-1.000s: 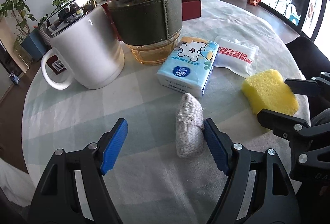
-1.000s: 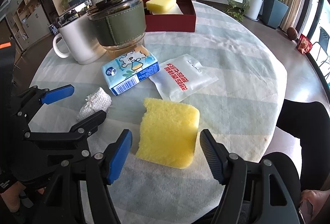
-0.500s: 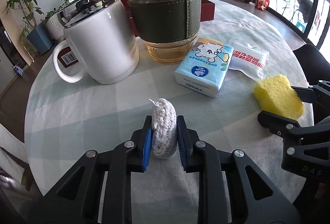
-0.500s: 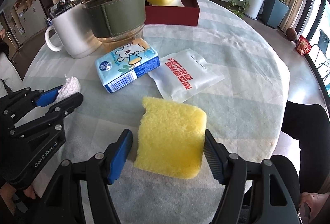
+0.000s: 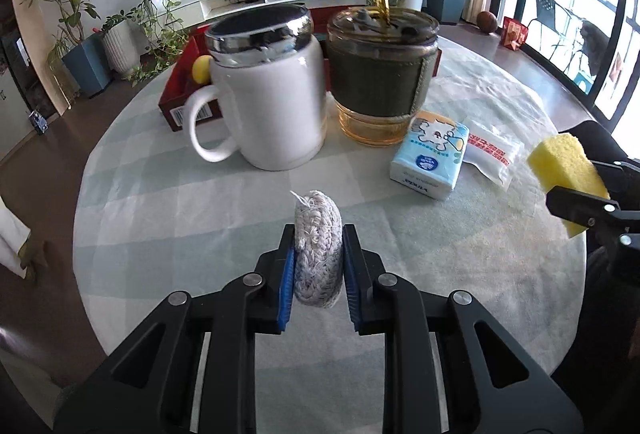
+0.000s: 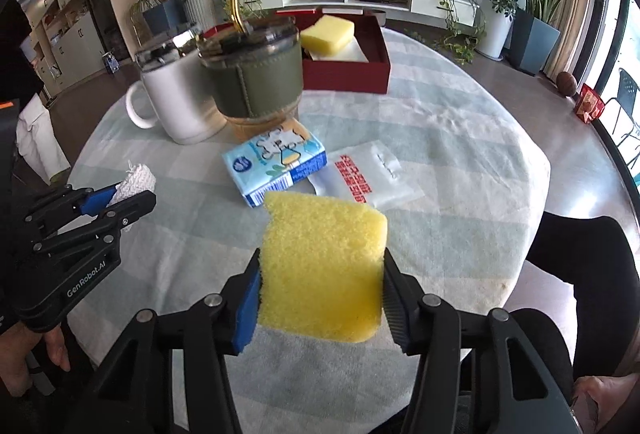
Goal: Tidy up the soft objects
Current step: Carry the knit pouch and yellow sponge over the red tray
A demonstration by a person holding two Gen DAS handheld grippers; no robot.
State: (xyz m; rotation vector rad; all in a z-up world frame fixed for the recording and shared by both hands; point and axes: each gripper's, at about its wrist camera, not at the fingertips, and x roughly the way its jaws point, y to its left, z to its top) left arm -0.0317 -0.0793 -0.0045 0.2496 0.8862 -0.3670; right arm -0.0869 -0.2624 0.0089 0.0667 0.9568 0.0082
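"GenRobot.AI" is printed on the left hand-held gripper (image 6: 110, 194), clamped on a woven rope pad (image 5: 318, 250). The right hand-held gripper (image 6: 320, 292) is closing on a yellow sponge (image 6: 322, 266). A blue tissue pack (image 6: 274, 164) and a red-lettered sachet (image 6: 366, 174) lie beyond.

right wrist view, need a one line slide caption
Right tool closing on a yellow sponge above the checked tablecloth, red box behind.

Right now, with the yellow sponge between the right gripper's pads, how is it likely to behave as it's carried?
The yellow sponge probably squashes easily: its sides dent slightly at the pads of the right gripper, whose jaws are closing. It looks porous, so likely light for its size. Its rough surface should resist slipping, though a soft block may sag or twist if gripped loosely.
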